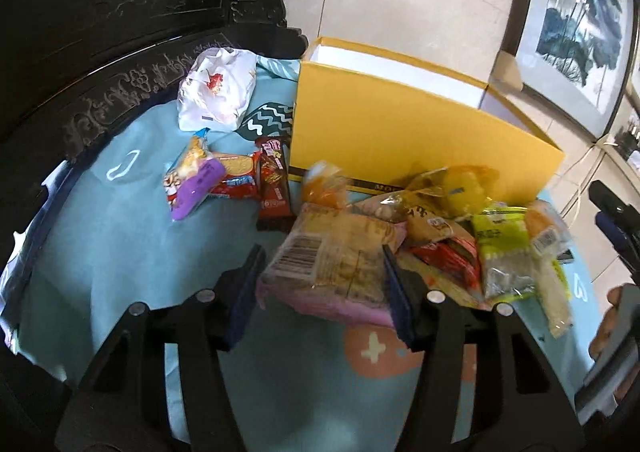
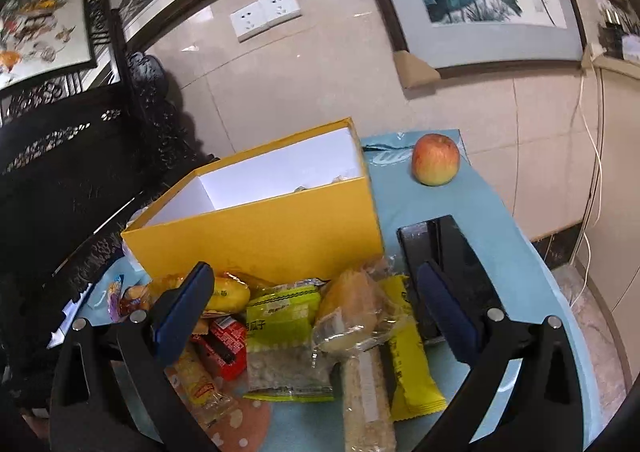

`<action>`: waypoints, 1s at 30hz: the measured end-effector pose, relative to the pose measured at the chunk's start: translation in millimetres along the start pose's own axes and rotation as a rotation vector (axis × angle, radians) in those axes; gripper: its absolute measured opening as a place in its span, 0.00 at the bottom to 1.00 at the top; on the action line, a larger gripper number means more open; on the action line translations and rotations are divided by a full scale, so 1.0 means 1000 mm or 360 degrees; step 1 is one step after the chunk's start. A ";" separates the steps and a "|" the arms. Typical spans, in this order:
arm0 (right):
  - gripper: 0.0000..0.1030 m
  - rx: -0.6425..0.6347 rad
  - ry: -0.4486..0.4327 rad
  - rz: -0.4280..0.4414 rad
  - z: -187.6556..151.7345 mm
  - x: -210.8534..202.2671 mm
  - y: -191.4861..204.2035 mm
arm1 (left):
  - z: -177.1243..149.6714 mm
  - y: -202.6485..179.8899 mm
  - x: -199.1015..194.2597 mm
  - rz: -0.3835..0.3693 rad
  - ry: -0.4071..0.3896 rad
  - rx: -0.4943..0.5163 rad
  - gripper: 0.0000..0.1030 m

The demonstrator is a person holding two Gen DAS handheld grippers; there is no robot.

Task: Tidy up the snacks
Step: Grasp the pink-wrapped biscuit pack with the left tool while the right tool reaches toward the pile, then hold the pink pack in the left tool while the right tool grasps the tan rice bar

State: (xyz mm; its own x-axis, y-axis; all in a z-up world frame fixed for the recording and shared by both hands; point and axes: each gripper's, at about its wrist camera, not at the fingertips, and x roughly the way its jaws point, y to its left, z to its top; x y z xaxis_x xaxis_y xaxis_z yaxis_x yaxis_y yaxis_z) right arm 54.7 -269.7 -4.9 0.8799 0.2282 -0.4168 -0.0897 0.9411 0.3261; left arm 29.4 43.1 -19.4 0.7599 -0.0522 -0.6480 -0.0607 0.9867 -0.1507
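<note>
Tiled wall behind, framed paintings hung on it; carved dark wood furniture fills the left of both views. Teal patterned tablecloth (image 1: 120, 236) covers the table.

Left wrist view: the left gripper (image 1: 320, 276) has a clear-wrapped cracker pack (image 1: 332, 260) between its blue pads, lower centre of frame. The right-hand pad presses the pack's edge; the left-hand pad sits at the barcode end, contact there partly blurred. Reads as a grip, pack slightly raised off the cloth. Its long axis runs across the jaws.

Yellow box (image 1: 400, 132) stands open directly beyond the pack, upper centre, near wall facing the gripper. Judgement: next move is up and forward over that near wall, then release; the pack must clear the rim.

Loose heap of snacks (image 1: 472, 236) lies right of the pack against the box foot. Smaller cluster, with a chocolate bar (image 1: 274, 180), sits left of centre; a white bag (image 1: 218, 92) is further back, upper left. Open cloth at lower left.

Right wrist view: the right gripper (image 2: 316, 316) hovers with jaws spread wide and empty above a green seed packet (image 2: 286, 340) and a wrapped bun (image 2: 352, 312). Box interior mostly bare white. Apple (image 2: 435, 160) upper right and a dark phone (image 2: 452, 256) beside the box, both apart from the heap.
</note>
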 end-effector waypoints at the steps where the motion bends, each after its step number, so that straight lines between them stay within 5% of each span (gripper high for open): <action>1: 0.99 0.0055 0.0025 -0.0009 0.002 -0.003 -0.007 | -0.002 0.000 -0.005 -0.0008 -0.0007 0.0004 0.56; 5: 0.99 0.0157 0.0217 -0.0059 0.006 -0.013 -0.030 | -0.002 0.004 -0.018 -0.0044 -0.0061 -0.0005 0.57; 11: 0.99 -0.0326 0.0410 -0.0241 -0.026 -0.013 -0.008 | -0.004 0.004 -0.012 -0.0119 -0.0051 -0.0007 0.58; 14: 0.98 -0.0407 0.0488 -0.0251 -0.043 -0.004 -0.001 | -0.005 0.002 -0.011 -0.0120 -0.0054 0.0022 0.58; 19: 0.69 -0.0502 0.0662 -0.0218 -0.059 0.027 0.014 | -0.010 0.003 -0.004 -0.0124 -0.0017 0.0032 0.58; 25: 0.69 -0.0524 0.0669 -0.0273 -0.053 0.043 0.014 | -0.018 0.002 0.020 -0.0099 0.0101 0.0036 0.62; 30: 0.70 -0.0658 0.0707 -0.0320 -0.058 0.048 0.026 | -0.021 -0.001 0.031 -0.0083 0.0155 0.0040 0.77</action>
State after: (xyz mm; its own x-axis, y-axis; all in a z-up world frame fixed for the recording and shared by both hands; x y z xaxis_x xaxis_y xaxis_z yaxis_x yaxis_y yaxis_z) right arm 67.2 -219.2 -65.8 0.6288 0.0351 -0.7768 -0.1933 0.9747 -0.1124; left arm 40.0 37.7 -55.0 0.6951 -0.1173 -0.7093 -0.0055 0.9857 -0.1684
